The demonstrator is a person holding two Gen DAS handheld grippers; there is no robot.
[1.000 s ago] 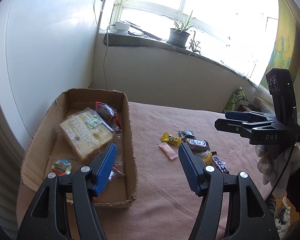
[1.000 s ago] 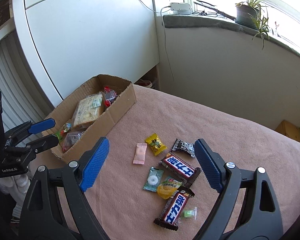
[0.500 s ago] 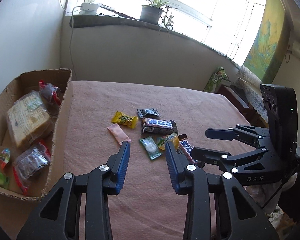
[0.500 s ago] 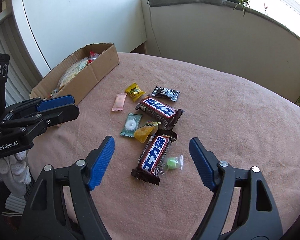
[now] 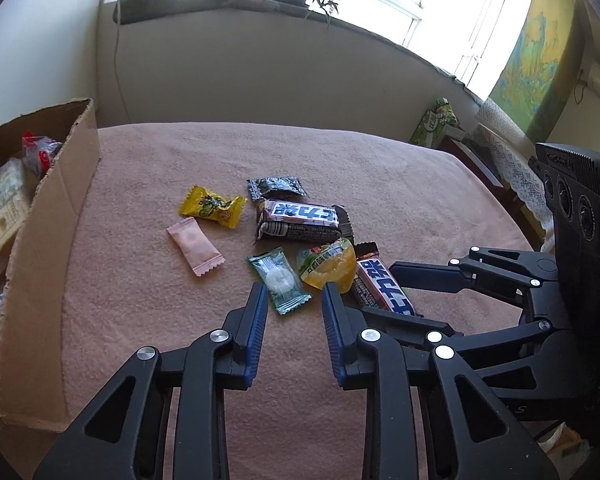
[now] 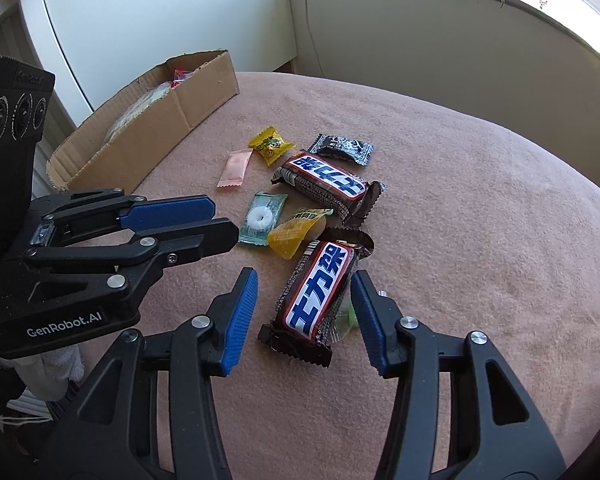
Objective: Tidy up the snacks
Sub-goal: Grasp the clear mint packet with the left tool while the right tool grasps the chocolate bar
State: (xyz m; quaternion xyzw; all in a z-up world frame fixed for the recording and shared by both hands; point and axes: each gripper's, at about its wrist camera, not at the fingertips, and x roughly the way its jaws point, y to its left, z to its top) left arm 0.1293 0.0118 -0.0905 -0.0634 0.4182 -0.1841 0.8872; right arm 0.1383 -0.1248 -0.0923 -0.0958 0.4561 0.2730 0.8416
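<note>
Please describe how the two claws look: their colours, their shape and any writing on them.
Both are alike. The left claw and the right claw have black plastic link arms with triangular cut-outs and silver rivets, and each finger carries a ribbed blue pad. The left one's black body bears white lettering "GenRobot.AI" and three round lenses. The right one's body also shows round lenses. No cable or sleeve is clearly visible.

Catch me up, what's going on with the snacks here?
A person holds two grippers over loose snacks on a pink cloth. The right gripper straddles a chocolate bar, fingers closing in, not yet gripping. The left gripper, also narrowing, sits at a mint candy. A cardboard box already holds snacks.
</note>
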